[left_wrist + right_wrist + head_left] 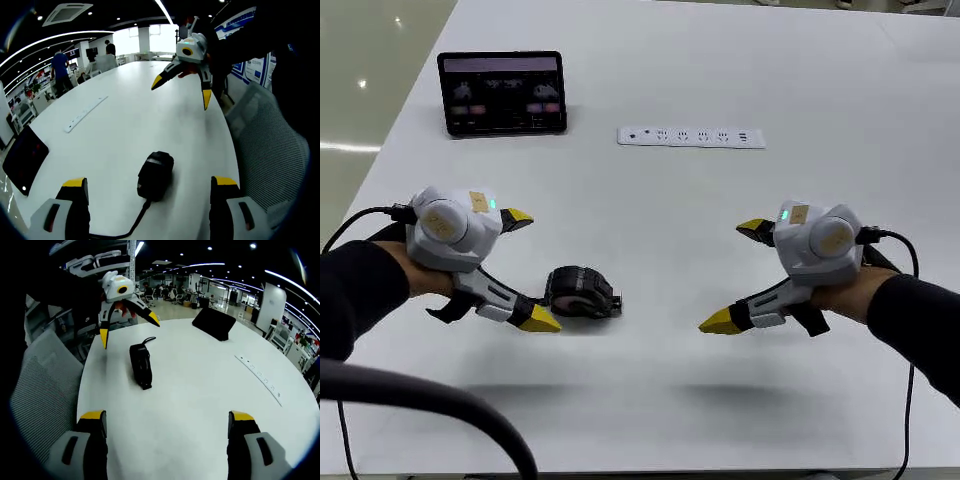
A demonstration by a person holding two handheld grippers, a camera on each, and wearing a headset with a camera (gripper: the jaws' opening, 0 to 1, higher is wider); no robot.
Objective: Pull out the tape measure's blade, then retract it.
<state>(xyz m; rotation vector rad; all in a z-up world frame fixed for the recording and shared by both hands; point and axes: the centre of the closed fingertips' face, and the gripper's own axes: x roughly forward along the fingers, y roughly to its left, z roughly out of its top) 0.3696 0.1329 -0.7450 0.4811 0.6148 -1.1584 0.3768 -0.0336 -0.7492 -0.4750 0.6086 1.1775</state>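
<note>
Room: a large open office with strip lights on the ceiling. In the left gripper view, people [61,65] stand far beyond the tape measure.
Bench: a wide white bench [800,70] that carries everything named here.
Tape measure: a black case [580,292] resting on the bench, toward the left of the person's reach.
Left gripper: the left gripper [532,269] is held in a dark-sleeved hand with its jaws spread wide. The tape measure lies between the two yellow tips. The nearer tip is just beside the case, and I cannot tell whether it touches. The jaws are not closed on the case.
Right gripper: the right gripper [731,275] is also held in a dark-sleeved hand, with its jaws spread wide and nothing in them. It is well apart from the tape measure, to the case's right, and its tips point toward the case.
Cord: a thin black cord [135,227] runs from the tape measure back toward the left gripper.
Tablet: a dark-screened tablet [502,92] is propped up well beyond the tape measure, on the far left.
Power strip: a white power strip [690,137] lies flat beyond the tape measure, on the far right.
Chair: a grey mesh chair [45,385] stands off the bench edge on the person's side of the tape measure.
</note>
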